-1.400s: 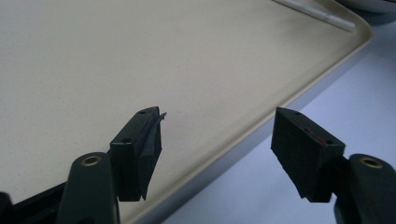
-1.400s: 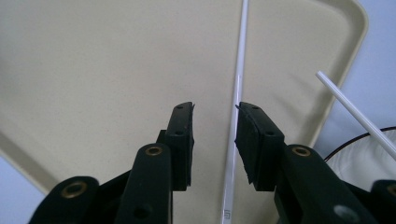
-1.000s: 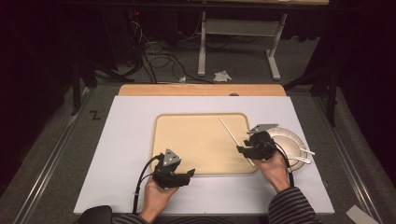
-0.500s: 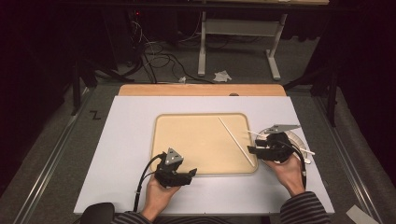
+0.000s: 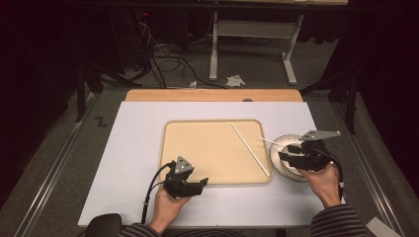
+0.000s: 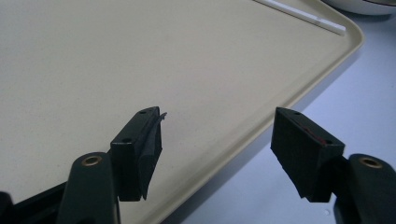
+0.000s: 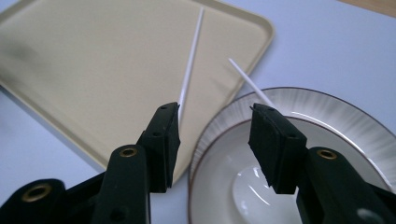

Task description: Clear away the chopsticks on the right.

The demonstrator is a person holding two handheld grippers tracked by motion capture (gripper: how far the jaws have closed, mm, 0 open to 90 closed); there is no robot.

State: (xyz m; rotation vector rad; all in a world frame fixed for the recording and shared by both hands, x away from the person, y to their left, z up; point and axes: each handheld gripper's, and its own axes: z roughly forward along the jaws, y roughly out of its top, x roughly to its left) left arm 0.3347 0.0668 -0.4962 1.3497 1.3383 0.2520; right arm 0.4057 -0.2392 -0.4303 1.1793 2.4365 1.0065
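High view: a beige tray point(image 5: 212, 148) lies on the white desk point(image 5: 128, 148), with a white plate point(image 5: 282, 148) just beside its right edge. One white chopstick point(image 5: 250, 149) lies diagonally on the tray. A second chopstick point(image 5: 271, 141) rests across the plate rim. The left tool point(image 5: 195, 185) hovers at the tray's near edge; the right tool point(image 5: 291, 160) hovers over the plate.

Left gripper view: the left tool point(image 6: 217, 140) stands wide open and holds nothing. Its jaws straddle the tray point(image 6: 140, 60) rim. The end of the tray chopstick point(image 6: 303, 11) lies well apart, at the far corner.

Right gripper view: the right tool point(image 7: 215, 123) is open and empty. Its jaws sit above the gap between tray point(image 7: 93, 60) and plate point(image 7: 327, 121). The plate chopstick point(image 7: 250, 81) points toward the right jaw.

Judged progress: one chopstick is placed on the tray; the second remains to be gripped and transferred.
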